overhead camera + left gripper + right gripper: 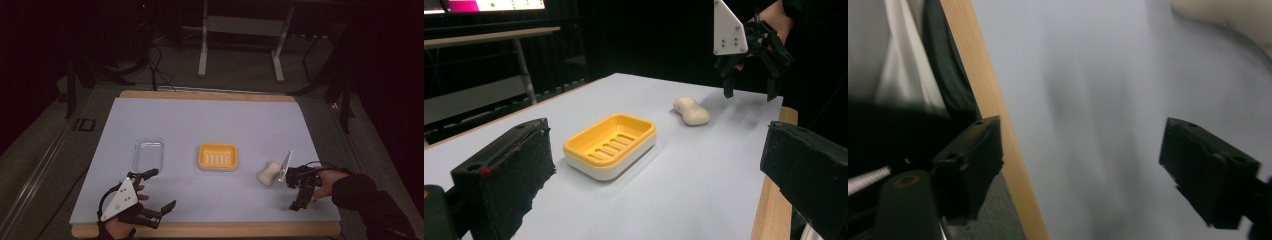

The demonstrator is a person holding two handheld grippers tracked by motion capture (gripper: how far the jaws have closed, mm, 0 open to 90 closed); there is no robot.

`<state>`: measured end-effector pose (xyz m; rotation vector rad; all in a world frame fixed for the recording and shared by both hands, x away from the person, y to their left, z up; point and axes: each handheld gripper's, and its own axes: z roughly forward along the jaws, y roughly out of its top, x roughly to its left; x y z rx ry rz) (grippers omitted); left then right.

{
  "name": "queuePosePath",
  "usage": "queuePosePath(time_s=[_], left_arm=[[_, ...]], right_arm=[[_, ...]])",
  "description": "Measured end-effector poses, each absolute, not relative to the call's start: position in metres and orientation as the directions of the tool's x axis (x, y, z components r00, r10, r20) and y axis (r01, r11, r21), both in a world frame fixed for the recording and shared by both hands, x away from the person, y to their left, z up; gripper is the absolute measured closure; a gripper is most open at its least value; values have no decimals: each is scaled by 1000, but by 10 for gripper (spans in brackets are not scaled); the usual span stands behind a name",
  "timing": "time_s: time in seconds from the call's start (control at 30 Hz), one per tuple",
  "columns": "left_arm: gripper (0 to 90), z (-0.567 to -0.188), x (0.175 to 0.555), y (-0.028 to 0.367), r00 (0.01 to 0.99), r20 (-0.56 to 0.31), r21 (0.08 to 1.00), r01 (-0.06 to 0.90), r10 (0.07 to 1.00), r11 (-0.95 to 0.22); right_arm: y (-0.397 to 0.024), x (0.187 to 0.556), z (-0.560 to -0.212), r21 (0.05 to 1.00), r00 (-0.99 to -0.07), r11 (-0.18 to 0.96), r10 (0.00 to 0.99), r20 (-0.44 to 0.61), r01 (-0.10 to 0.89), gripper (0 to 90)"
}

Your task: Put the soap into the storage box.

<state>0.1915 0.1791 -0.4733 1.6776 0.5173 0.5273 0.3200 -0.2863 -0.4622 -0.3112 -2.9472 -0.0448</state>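
We see right gripper (300, 192) near table's (210, 120) right edge, jaws apart, empty; soap (267, 173) just beside. Left gripper (162, 192) wide, empty, near front edge. Yellow dish (218, 156) centre, open mat around.

The high view was dim, the room beyond the table (210, 125) nearly black, corners darkened. The left gripper view was brighter and sharp on the dish (610, 145); its near jaws were soft, and the soap (692, 111) threw a faint shadow. The right gripper view was smeared by motion blur.
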Motion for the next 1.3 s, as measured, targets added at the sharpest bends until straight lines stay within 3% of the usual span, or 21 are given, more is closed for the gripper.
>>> queuePosePath(time_s=[0.27, 1.07, 1.3], left_arm=[[7, -475, 191, 180, 789, 59, 984, 55, 612, -167], [7, -476, 167, 192, 736, 42, 984, 85, 676, -154], [8, -477, 165, 193, 729, 42, 984, 88, 683, -154]], right_arm=[[-301, 336, -463, -52, -975, 981, 192, 115, 187, 190], [-301, 384, -462, -42, -998, 997, 63, 7, 63, 199], [-288, 390, -458, 6, -999, 1000, 3, -33, 3, 226]])
